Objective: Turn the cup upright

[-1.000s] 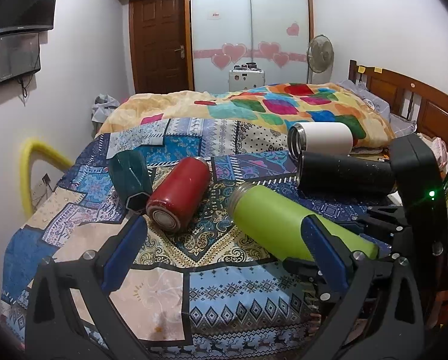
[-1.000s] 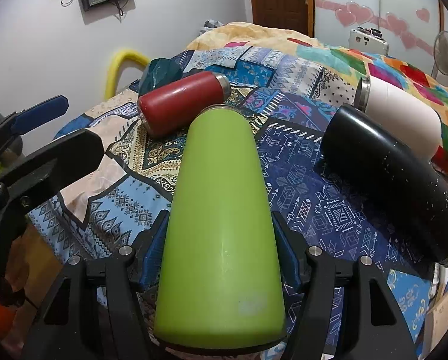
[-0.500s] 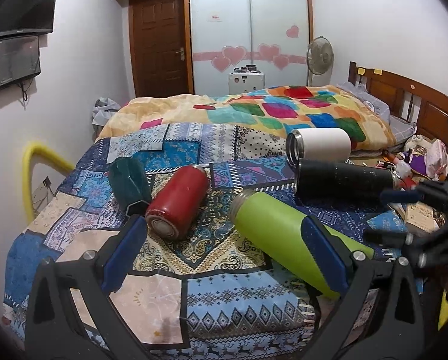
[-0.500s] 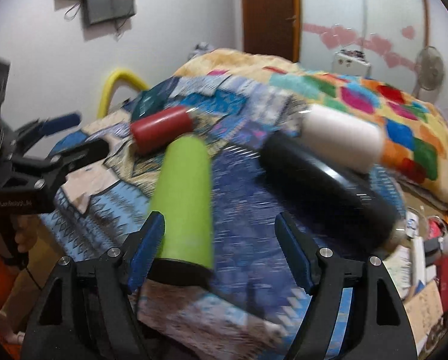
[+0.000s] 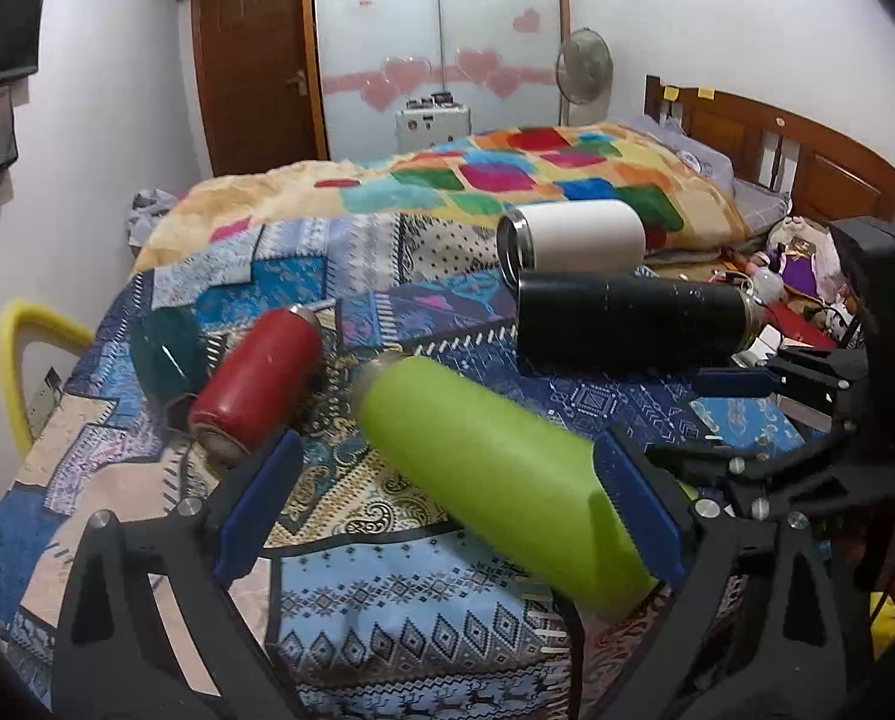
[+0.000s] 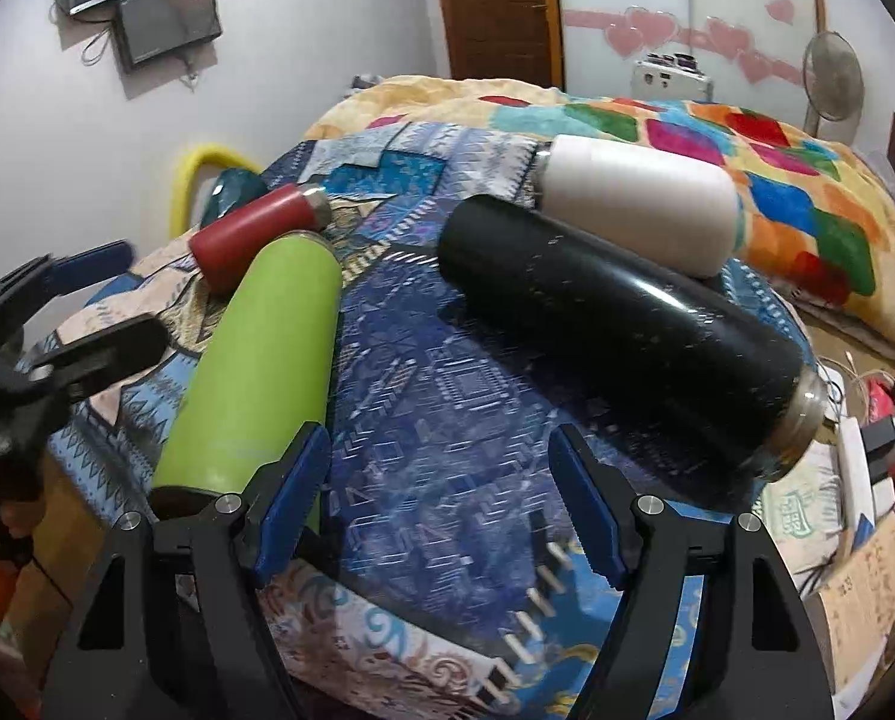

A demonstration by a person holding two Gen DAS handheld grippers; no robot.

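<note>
Lying on the bed [image 5: 387,618] are five cups: green [image 5: 495,480], red [image 5: 261,378], black [image 5: 627,324], white [image 5: 573,234], teal [image 5: 162,348]. Both left gripper [image 5: 447,504] and right gripper [image 6: 435,498] have jaws wide, holding nothing. Green cup probably rigid, smooth, prone to rolling; grasp mid-body.

No legible text, label, brand or number on any flask or surface

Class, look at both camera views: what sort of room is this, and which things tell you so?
Most likely a home bedroom. The cups lie on a bed covered with a patterned quilt, a wooden headboard stands at its far end, and a wardrobe with sliding doors and heart stickers fills the back wall.
</note>
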